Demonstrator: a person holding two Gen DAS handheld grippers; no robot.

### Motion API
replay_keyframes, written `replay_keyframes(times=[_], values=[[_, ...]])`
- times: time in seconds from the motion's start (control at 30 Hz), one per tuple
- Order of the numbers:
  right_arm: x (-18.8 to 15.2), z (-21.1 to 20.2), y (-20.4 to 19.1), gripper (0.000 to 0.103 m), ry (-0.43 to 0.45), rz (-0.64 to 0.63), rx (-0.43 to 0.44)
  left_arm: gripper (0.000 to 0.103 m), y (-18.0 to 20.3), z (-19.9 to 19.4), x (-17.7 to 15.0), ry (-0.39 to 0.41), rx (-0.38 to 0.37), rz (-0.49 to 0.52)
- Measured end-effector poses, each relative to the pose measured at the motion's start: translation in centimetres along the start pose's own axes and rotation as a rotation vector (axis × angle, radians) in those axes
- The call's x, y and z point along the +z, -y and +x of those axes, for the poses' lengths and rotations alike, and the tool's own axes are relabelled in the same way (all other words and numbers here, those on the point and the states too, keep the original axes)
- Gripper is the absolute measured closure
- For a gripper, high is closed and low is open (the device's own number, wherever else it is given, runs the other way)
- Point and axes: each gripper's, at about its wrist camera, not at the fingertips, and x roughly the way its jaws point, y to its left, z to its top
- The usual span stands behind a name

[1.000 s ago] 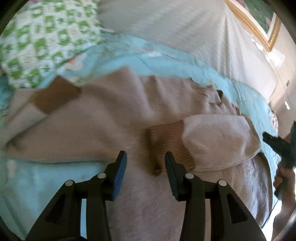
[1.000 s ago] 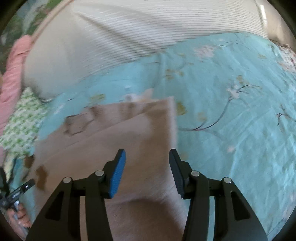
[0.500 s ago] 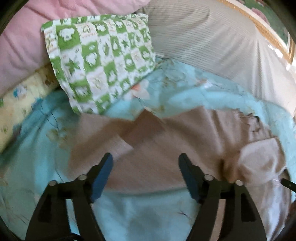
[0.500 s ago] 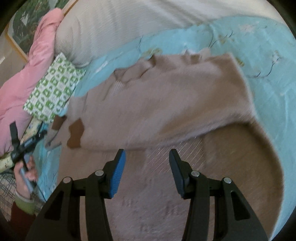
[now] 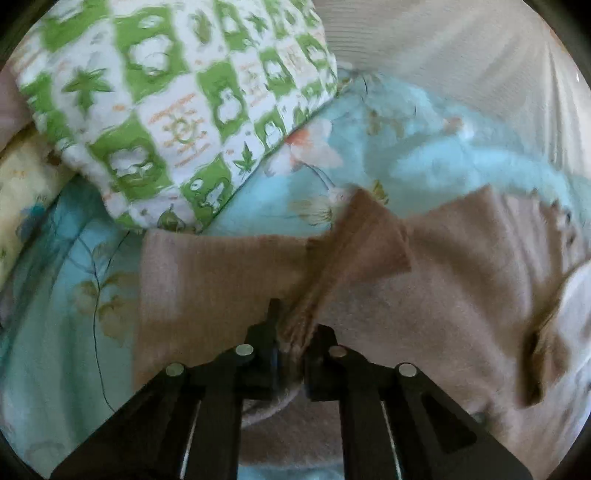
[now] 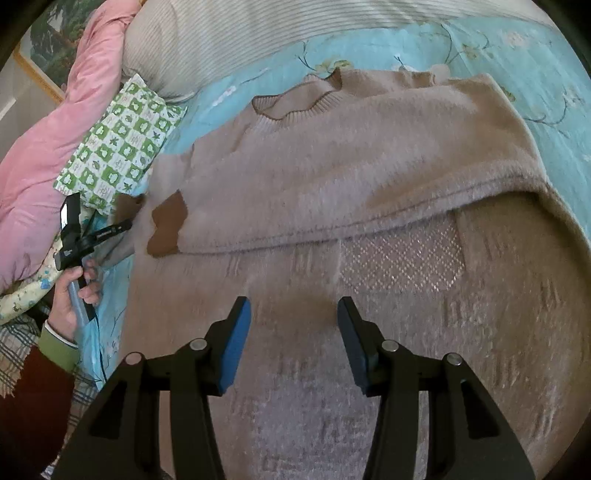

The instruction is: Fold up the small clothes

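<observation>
A beige knit sweater point(image 6: 369, 177) with dark brown cuffs lies on the turquoise floral bed sheet point(image 6: 535, 74). Its right sleeve is folded across the body, the brown cuff point(image 6: 168, 225) at the left. My left gripper point(image 5: 291, 343) is shut on the other sleeve's brown cuff point(image 5: 354, 251), at the sweater's left edge near the pillow. It also shows in the right wrist view point(image 6: 125, 225), held by a hand. My right gripper point(image 6: 293, 325) is open and empty, hovering over the sweater's lower body point(image 6: 369, 369).
A green-and-white checked pillow point(image 5: 166, 103) lies just beyond the left sleeve and also shows in the right wrist view point(image 6: 118, 140). A pink quilt point(image 6: 48, 140) is piled at the left. A grey striped pillow point(image 6: 258, 29) lies along the back.
My left gripper moved left to the sleeve end and closed on the brown cuff. My right gripper pulled back over the lower body and stayed open.
</observation>
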Motion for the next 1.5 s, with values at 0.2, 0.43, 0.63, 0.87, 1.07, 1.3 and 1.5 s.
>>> replay_keyframes(times=[0.2,0.43,0.63,0.87,1.07,1.3,1.5], values=[[-0.4,-0.5,0.5,0.053,0.012,0.022,0.011,0.098,3.4,-6.8,-1.1,0.135,-0.091,-0.031],[-0.4,-2.8,1.9,0.053,0.072,0.055,0.01,0.097,13.1,-12.3,-1.3,0.211,-0.276,0.014],[-0.8,-5.6,4.6,0.053,0.122,0.094,-0.023,0.097,23.1,-11.3,-2.0,0.158,-0.401,0.083],[-1.7,-8.2,8.3,0.053,0.158,0.163,-0.076,0.097,32.1,-9.2,-2.8,0.12,-0.491,0.132],[-2.0,-8.6,9.6,0.053,0.17,0.207,-0.085,0.085,36.9,-5.3,-4.4,0.022,-0.512,0.212],[-1.2,-7.8,9.2,0.051,0.152,0.221,-0.068,0.041,34.9,-6.1,-6.8,0.01,-0.497,0.256],[1.3,-6.1,7.7,0.045,0.152,0.207,-0.024,0.036,26.2,-9.2,-8.7,0.057,-0.41,0.178]])
